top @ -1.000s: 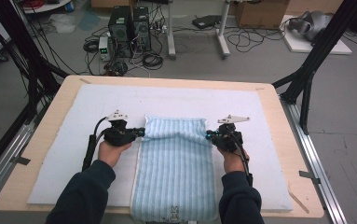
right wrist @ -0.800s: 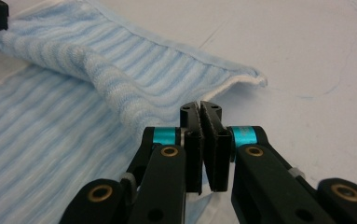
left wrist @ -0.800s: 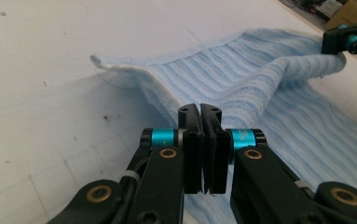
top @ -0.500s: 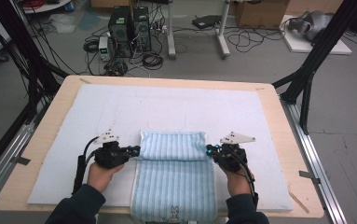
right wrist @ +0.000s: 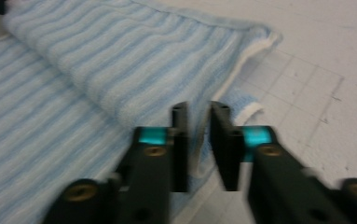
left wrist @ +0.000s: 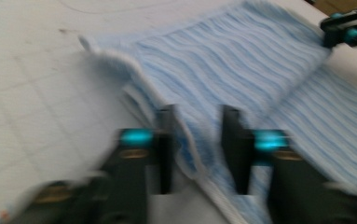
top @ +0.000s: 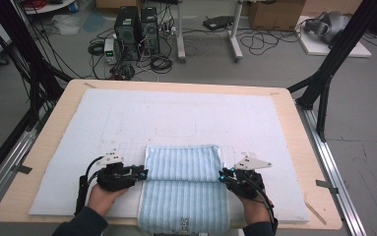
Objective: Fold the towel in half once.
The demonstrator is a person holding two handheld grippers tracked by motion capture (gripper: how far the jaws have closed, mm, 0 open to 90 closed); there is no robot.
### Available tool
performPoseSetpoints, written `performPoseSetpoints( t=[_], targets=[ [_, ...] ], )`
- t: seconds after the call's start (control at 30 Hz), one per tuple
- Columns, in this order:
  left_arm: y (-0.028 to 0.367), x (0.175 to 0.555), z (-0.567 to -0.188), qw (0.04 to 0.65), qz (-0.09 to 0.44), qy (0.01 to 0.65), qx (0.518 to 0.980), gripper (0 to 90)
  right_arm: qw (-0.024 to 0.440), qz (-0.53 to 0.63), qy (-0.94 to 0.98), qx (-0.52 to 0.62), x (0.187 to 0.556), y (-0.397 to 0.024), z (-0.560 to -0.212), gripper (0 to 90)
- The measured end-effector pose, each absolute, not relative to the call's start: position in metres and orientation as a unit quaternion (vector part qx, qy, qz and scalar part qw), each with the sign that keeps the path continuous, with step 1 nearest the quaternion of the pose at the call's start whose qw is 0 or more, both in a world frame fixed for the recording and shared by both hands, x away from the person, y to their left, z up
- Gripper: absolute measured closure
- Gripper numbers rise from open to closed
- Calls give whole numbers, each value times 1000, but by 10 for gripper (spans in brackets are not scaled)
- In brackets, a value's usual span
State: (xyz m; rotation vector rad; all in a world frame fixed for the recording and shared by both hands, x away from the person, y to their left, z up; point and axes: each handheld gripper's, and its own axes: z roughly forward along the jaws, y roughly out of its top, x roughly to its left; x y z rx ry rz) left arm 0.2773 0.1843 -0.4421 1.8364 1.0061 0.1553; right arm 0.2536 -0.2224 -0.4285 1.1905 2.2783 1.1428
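Your left claw (top: pixel 141 172) and right claw (top: pixel 222 175) have just been opening, releasing the folded striped towel (top: pixel 183 164) at 6 o'clock on the worktop (top: pixel 53 142).

White mat (top: pixel 127 118) with a faint grid covers most of the wooden table (top: pixel 53 147). On the floor beyond: two black PC towers (top: pixel 137 24), coiled cables (top: pixel 161 61), white desk legs (top: pixel 235 46), cardboard box (top: pixel 274 12). Black frame struts (top: pixel 333 64) on the right, another set on the left.
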Motion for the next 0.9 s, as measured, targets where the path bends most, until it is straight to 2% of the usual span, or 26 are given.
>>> performPoseSetpoints(
  t=[0.03,0.13,0.2,0.3,0.6,0.77,0.9],
  targets=[
    [189,283,-440,508,64,425,746,486,165,403,795,421,254,-223,-428,654],
    [196,295,-434,516,74,430,737,434,173,411,781,437,261,-228,-424,558],
    [198,303,-430,522,76,425,736,425,175,412,772,452,268,-230,-421,471],
    [197,311,-428,533,85,418,730,421,173,415,761,468,280,-235,-420,429],
    [184,340,-430,513,91,426,740,419,160,394,768,479,318,-230,-415,427],
    [169,353,-433,490,103,447,741,397,152,372,780,480,336,-222,-418,474],
    [161,359,-442,469,92,445,758,445,140,351,795,475,349,-214,-424,507]
  ],
)
